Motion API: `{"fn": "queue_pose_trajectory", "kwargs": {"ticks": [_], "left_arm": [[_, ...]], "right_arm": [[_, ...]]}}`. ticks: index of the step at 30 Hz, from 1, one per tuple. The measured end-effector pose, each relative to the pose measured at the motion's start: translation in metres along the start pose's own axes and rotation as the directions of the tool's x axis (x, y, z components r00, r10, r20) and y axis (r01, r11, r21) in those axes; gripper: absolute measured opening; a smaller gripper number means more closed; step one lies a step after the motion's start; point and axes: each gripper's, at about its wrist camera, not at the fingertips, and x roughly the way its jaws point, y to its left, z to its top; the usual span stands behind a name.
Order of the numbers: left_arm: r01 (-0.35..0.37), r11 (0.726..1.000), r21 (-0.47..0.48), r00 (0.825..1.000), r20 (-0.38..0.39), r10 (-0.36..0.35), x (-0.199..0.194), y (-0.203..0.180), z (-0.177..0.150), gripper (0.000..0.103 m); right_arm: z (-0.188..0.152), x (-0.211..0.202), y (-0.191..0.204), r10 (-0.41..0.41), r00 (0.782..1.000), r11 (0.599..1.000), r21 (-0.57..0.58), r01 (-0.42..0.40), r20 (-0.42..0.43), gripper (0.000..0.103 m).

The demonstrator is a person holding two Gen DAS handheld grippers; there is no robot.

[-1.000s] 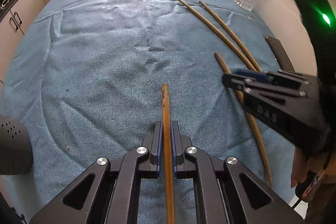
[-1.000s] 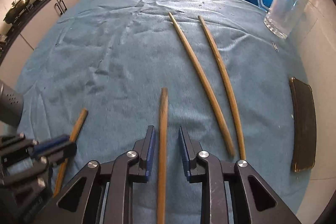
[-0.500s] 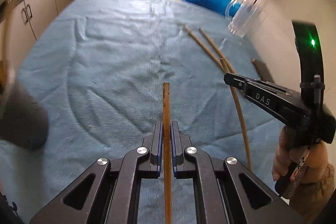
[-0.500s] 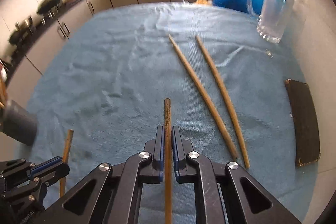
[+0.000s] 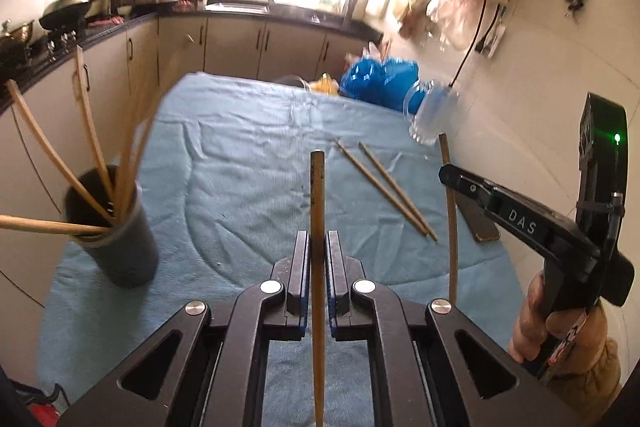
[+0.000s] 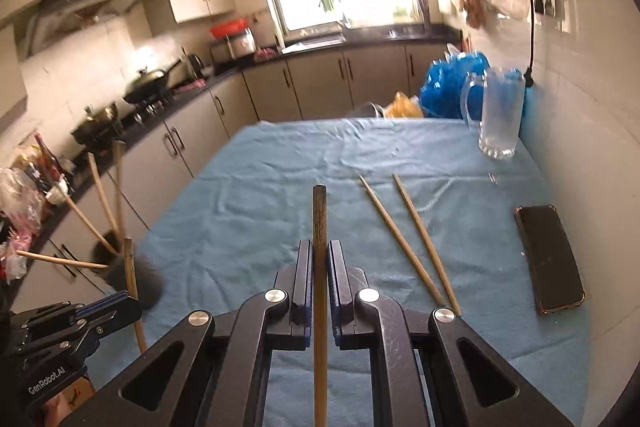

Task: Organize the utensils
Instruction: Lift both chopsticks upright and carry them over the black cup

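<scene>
Cloth [image 5: 224, 163] covers the table, probably so sticks neither roll nor clatter. Holder [image 5: 112, 227] stands at its left edge, several sticks fanned inside: the likely destination. Left gripper [image 5: 318, 259] clamps one stick [image 5: 317, 195] lengthwise, tip forward. Right gripper [image 6: 319, 267], jaws just closed, likewise pinches its stick [image 6: 319, 223]. Two sticks [image 6: 412, 239] lie on the cloth, awaiting pickup.

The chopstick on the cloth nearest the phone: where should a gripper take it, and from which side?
Take that chopstick near mid-length, coming from above, fingers straddling it across its width. It lies flat on the blue cloth, and its neighbour closes in toward the near ends, so the gap is wider farther up. The phone side is clear.
</scene>
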Motion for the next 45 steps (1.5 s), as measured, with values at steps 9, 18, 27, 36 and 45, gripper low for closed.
{"fn": "queue_pose_trajectory", "kwargs": {"ticks": [9, 18, 27, 36, 45], "left_arm": [[-0.087, 0.995, 0.043, 0.991, 0.106, 0.082, -0.037, -0.009, -0.002, 0.007], [-0.059, 0.998, 0.016, 0.988, 0.142, 0.056, -0.062, -0.004, -0.002, 0.007], [0.02, 0.999, -0.049, 0.964, 0.268, -0.006, -0.13, 0.029, 0.03, 0.007], [-0.106, 0.991, -0.081, 0.897, 0.422, 0.13, -0.189, 0.074, 0.078, 0.007], [-0.175, 0.975, -0.137, 0.865, 0.452, 0.219, -0.169, 0.125, 0.117, 0.007]], "right_arm": [[-0.008, -0.033, 0.034, 0.035, 0.994, 0.998, -0.051, -0.029, 0.104, 0.008], [-0.004, -0.052, 0.048, 0.061, 0.985, 0.997, -0.061, -0.051, 0.164, 0.008], [0.019, -0.051, 0.074, 0.128, 0.973, 0.991, -0.053, -0.12, 0.194, 0.008], [0.058, -0.029, 0.126, 0.262, 0.932, 0.965, -0.034, -0.261, 0.25, 0.008], [0.093, 0.022, 0.188, 0.354, 0.892, 0.93, -0.001, -0.369, 0.281, 0.008]]}}
